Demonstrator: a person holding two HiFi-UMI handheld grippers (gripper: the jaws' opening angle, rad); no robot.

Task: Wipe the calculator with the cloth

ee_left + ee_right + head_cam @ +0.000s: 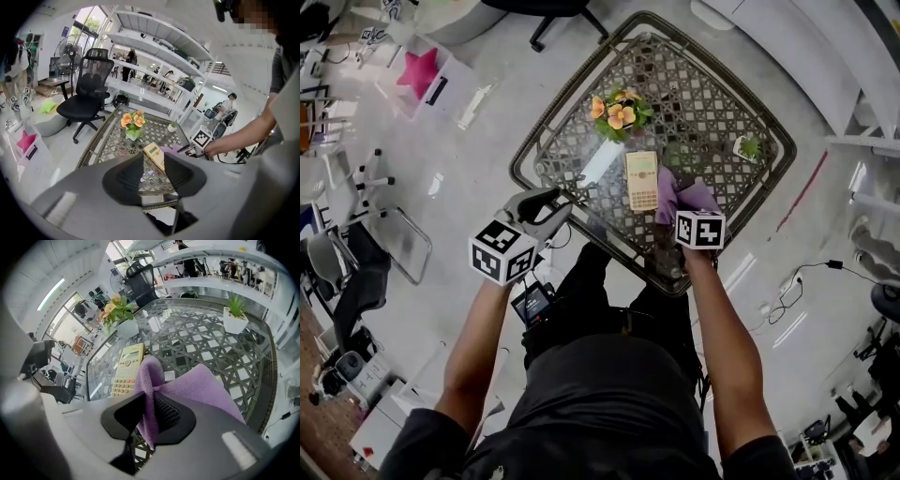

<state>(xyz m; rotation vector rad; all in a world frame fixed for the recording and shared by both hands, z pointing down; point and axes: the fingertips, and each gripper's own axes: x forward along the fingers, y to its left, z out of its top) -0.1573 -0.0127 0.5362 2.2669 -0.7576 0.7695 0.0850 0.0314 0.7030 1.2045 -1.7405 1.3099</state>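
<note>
A cream calculator (642,180) lies flat on the glass lattice table (727,103), near the front edge. Just right of it hangs a purple cloth (684,197), bunched, with my right gripper (694,214) shut on it. In the right gripper view the cloth (197,385) is pinched between the pads and drapes beside the calculator (125,370), its fold overlapping the calculator's right edge. My left gripper (555,204) hovers off the table's front left corner, jaws apart and holding nothing. The left gripper view shows the calculator (153,153) through that gap.
A vase of orange flowers (619,112) stands behind the calculator. A small potted plant (748,147) sits at the table's right side. A black office chair (89,89) stands beyond the table, and a cable (797,291) runs over the floor at the right.
</note>
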